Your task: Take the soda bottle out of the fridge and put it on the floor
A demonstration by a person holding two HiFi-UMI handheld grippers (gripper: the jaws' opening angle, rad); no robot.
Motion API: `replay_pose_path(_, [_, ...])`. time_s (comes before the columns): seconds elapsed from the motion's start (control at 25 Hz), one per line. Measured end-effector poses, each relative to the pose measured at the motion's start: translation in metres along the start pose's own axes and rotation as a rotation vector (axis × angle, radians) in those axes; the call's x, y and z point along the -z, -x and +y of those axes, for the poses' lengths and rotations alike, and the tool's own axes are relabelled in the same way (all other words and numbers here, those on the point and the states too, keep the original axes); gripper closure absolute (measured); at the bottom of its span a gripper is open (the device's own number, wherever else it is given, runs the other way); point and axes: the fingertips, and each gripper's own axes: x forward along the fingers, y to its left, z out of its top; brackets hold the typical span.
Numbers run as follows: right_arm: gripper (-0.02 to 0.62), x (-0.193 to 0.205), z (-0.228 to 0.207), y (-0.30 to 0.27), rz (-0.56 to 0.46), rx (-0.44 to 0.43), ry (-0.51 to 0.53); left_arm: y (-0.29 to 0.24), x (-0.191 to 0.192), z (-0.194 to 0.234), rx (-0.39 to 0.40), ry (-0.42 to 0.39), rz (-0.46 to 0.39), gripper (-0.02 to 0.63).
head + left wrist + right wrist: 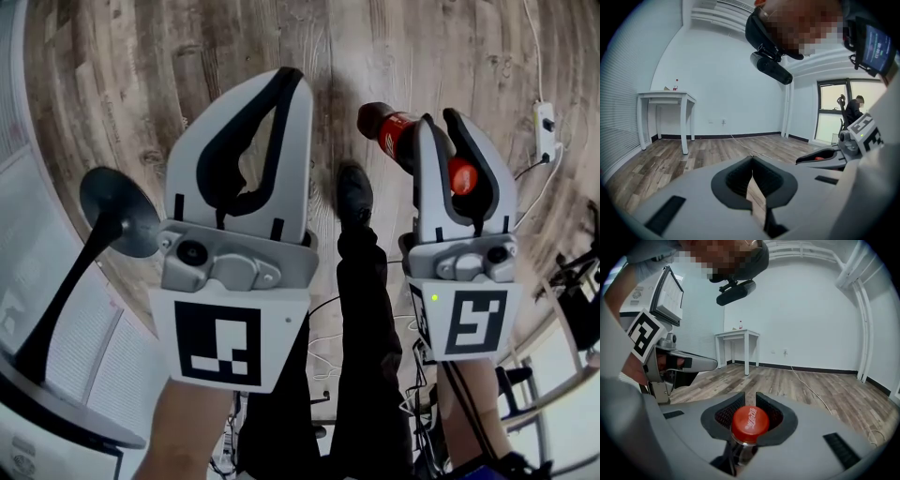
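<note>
The right gripper [441,122] had its fingers pinched on the neck of the soda bottle [389,131], just under the red cap [749,423], which faced back toward the gripper's camera. The bottle's dark body slanted away beyond the jaws, held up in the air and clear of the floor [141,75]. Left of the bottle, at about the same height, the left gripper [289,77] had its fingers pressed together at the tips, with nothing between them.

Below the bottle, a dark shoe [354,192] and a dark trouser leg [366,328] stood on grey-brown wood-look planks. Right of the bottle, a white power strip [545,127] lay on those planks with a thin cable running from it. Well to the left of the bottle, a black disc on a black stem [117,211] jutted out over the planks.

Far beyond the bottle, a white table [738,341] stood against a plain white wall [811,310], with a small bottle [739,325] on top of it. A dark baseboard [811,367] ran along the foot of the wall, and a pale cable [811,390] trailed across the floor toward it. Farther round the room from the bottle, a person [855,108] was beside a bright window [832,112].
</note>
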Motion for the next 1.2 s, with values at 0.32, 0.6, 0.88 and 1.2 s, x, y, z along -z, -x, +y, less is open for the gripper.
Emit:
replay_pose_path(0.32, [0.509,0.039,-0.005,-0.008,0.017,0.010,0.004,-0.009,0.033,-0.003,-0.001,0.003,0.015,0.589])
replay_pose_path(0.6, [0.509,0.063,-0.006,-0.016,0.036,0.017,0.013,-0.018,0.050,-0.005,0.021,-0.013,0.013,0.589])
replay_pose_path(0.88, [0.511,0.091,-0.006,-0.028,0.059,0.020,0.022,-0.027,0.067,-0.004,0.028,-0.009,0.019,0.589])
replay_pose_path(1.2, [0.511,0.115,-0.003,-0.035,0.081,0.024,0.015,-0.032,0.092,-0.005,0.040,-0.017,0.056,0.589])
